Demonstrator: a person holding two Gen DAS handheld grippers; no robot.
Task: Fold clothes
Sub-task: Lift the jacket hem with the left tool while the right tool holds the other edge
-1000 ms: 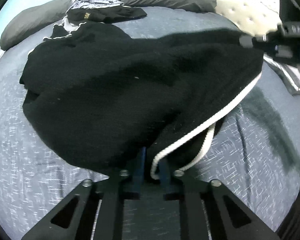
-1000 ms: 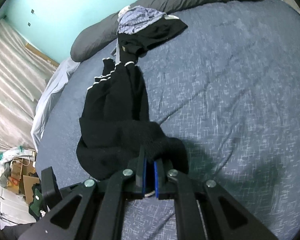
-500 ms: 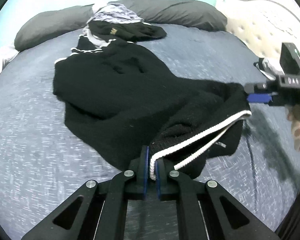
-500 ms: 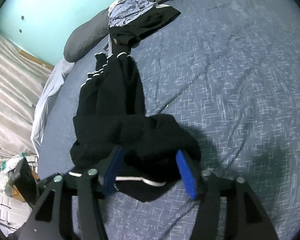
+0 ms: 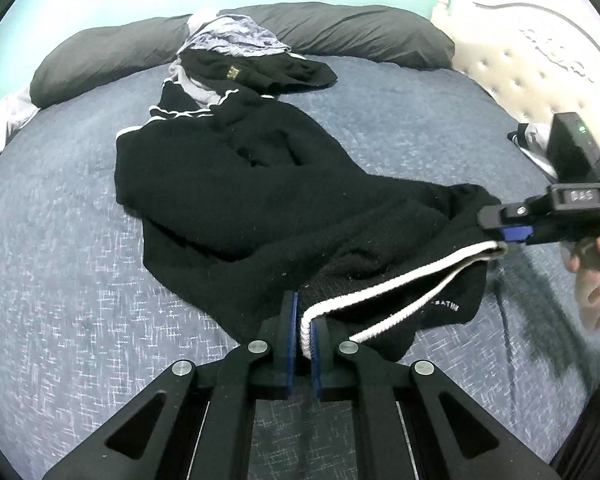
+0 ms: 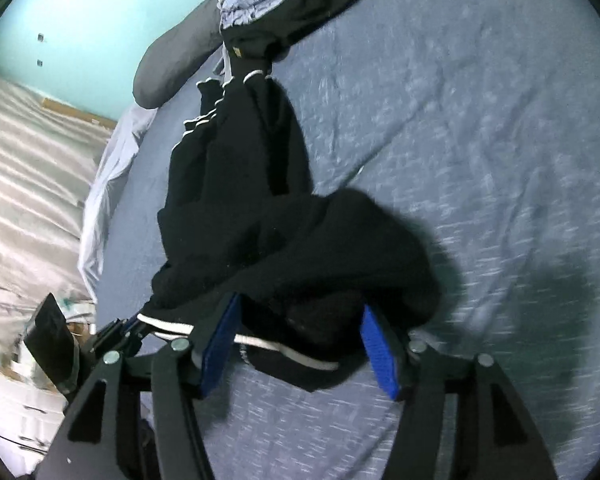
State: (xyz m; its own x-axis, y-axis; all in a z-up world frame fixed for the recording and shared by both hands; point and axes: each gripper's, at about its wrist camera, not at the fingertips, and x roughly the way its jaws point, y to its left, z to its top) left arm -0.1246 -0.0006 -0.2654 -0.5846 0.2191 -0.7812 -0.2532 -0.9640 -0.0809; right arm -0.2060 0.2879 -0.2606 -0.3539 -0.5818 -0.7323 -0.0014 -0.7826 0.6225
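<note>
My left hand-held gripper (image 5: 305,334) is closed almost fully, its blue pads pinching the white-trimmed edge of the black knit garment (image 5: 260,200) right at the fingertips. From there the garment spreads forward and away across the blue speckled bedspread (image 5: 60,280), its far end with white stripes reaching a small heap of other clothes (image 5: 240,56) well ahead of me: a black piece with a small tan label, and a pale blue-grey striped cloth on top of it. That heap lies against a long dark grey pillow (image 5: 340,32) at the far side of the bed. To the right of my left hand-held gripper, my right hand-held gripper (image 5: 504,236) sits at the garment's other trimmed corner, held by my right hand (image 5: 594,280); beyond it is a cream tufted headboard (image 5: 540,72). In the right wrist view, my right hand-held gripper (image 6: 300,344) stands wide open, blue pads well apart, with a bunched fold of the black knit garment (image 6: 260,208) and its white trim lying loosely between them, not clamped. To its left, low down, my left hand-held gripper (image 6: 124,330) grips the trim. No container is in view; the clothes lie directly on the bed.
</note>
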